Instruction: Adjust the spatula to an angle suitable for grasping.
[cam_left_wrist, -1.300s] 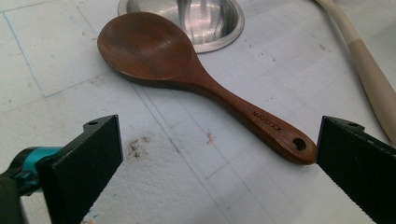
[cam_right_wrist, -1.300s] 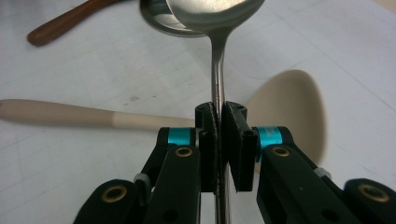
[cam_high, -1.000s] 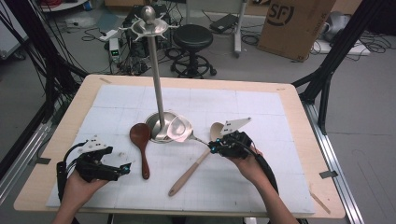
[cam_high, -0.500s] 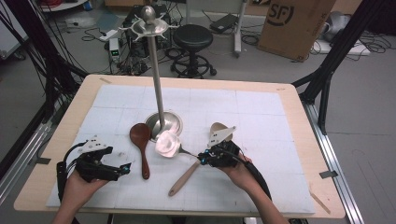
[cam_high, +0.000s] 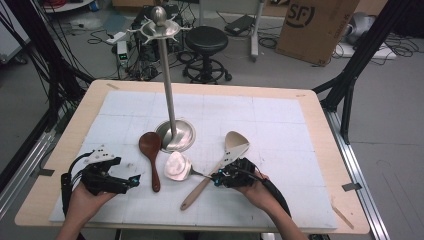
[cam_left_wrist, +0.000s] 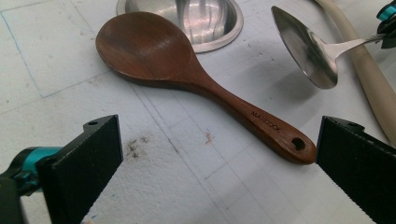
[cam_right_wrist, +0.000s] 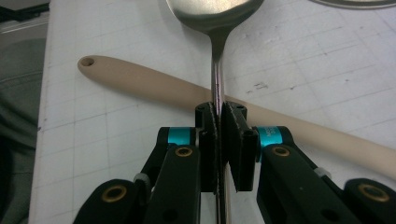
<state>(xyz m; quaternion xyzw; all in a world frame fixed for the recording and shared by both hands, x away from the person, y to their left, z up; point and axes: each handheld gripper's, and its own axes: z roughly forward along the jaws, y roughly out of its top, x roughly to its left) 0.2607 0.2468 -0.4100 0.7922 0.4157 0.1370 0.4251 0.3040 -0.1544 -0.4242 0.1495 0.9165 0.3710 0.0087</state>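
Observation:
My right gripper (cam_high: 216, 178) (cam_right_wrist: 219, 121) is shut on the thin handle of a shiny metal spoon (cam_high: 177, 166) (cam_right_wrist: 215, 14). Its bowl hangs just over the white mat, in front of the stand's round base (cam_high: 175, 136). Under the gripper a pale wooden spoon (cam_high: 234, 143) (cam_right_wrist: 154, 84) lies slantwise on the mat. To the left, a dark wooden spoon (cam_high: 150, 150) (cam_left_wrist: 187, 74) lies flat, with its handle pointing at my left gripper (cam_high: 134, 181) (cam_left_wrist: 215, 163). That gripper is open, with nothing between its jaws. In the left gripper view the metal spoon (cam_left_wrist: 306, 46) hovers at the upper right.
A tall metal utensil stand (cam_high: 167, 85) with a hook ring at its top rises from the middle of the mat. The white mat (cam_high: 280, 125) covers a wooden table (cam_high: 320, 125). A stool, cables and a cardboard box stand on the floor beyond.
My right gripper has carried the metal spoon left, toward the near edge and lower, off the stand's base. The left gripper has kept still.

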